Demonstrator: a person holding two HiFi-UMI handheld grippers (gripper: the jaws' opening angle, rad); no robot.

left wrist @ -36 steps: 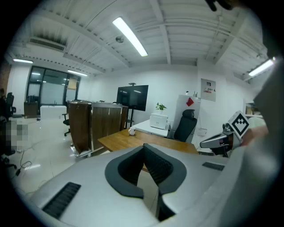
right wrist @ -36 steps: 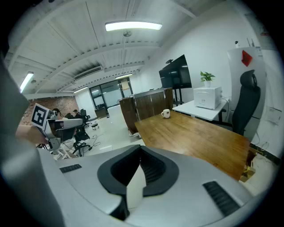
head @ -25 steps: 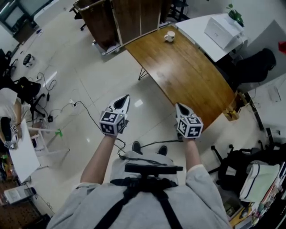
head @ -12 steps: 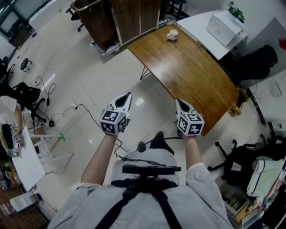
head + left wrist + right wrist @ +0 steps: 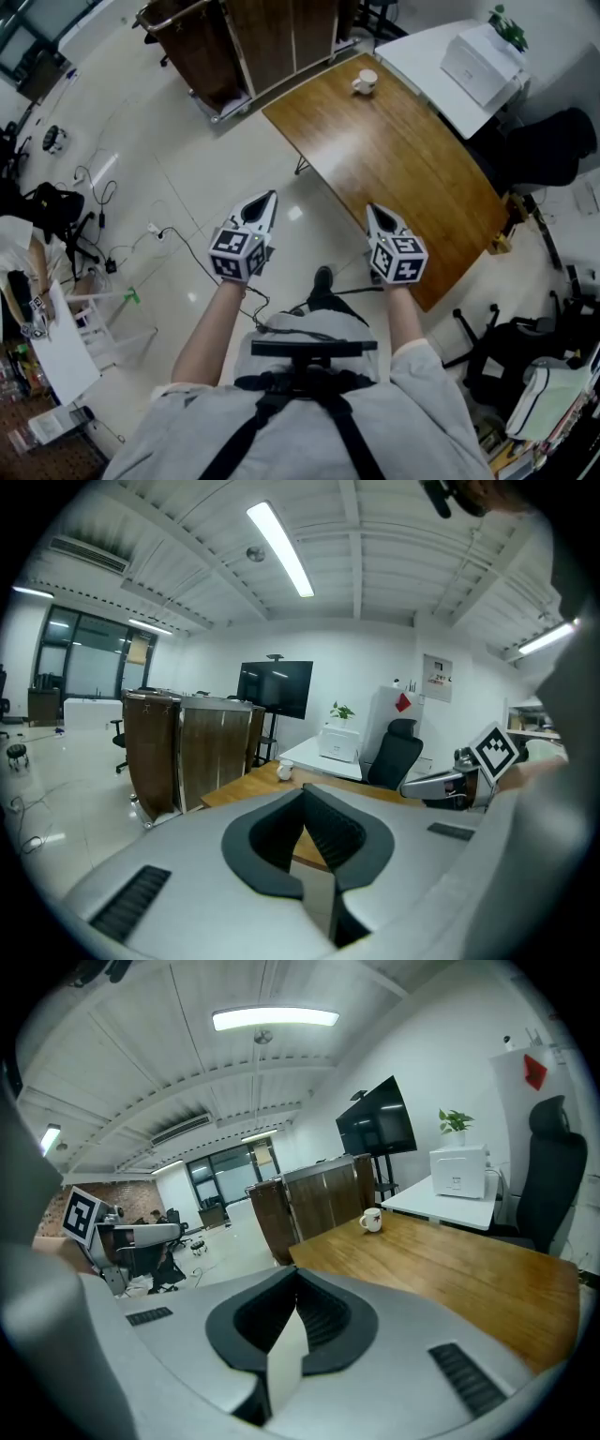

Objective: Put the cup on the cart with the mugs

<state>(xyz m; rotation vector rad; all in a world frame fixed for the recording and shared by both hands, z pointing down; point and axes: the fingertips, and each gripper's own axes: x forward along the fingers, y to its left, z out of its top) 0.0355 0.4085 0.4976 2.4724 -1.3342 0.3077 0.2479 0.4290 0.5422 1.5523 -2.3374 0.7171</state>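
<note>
The person stands on the pale tiled floor point(image 5: 187, 159) and holds both tools out in front at about the same height, well apart from each other. The left claw point(image 5: 266, 199) is pressed together with nothing between its jaws; in the left gripper view its dark pads point(image 5: 323, 832) meet in a single ridge. The right claw point(image 5: 371, 210) is pressed together too and pinches nothing, its pads point(image 5: 314, 1321) closed to a line in the right gripper view. Both point toward the long wooden worktop point(image 5: 394, 159), which runs diagonally ahead; the right claw hangs just beside its near edge, and the left hangs over the floor. The cup point(image 5: 364, 82), white with a handle, stands upright near the far end of that worktop, alone on the wood and well apart from both claws. It shows small in the left gripper view point(image 5: 284, 772) and clearer in the right gripper view point(image 5: 372, 1221). Beyond the far end of the worktop stands the brown-panelled cart point(image 5: 248, 42) with its metal frame; what it carries cannot be made out. To the right of the cup a white worktop point(image 5: 422, 66) carries a white box point(image 5: 478, 67) and a small plant point(image 5: 511, 23), with a black chair point(image 5: 553, 145) near it. Cables point(image 5: 169, 230) lie on the floor to the left.
</note>
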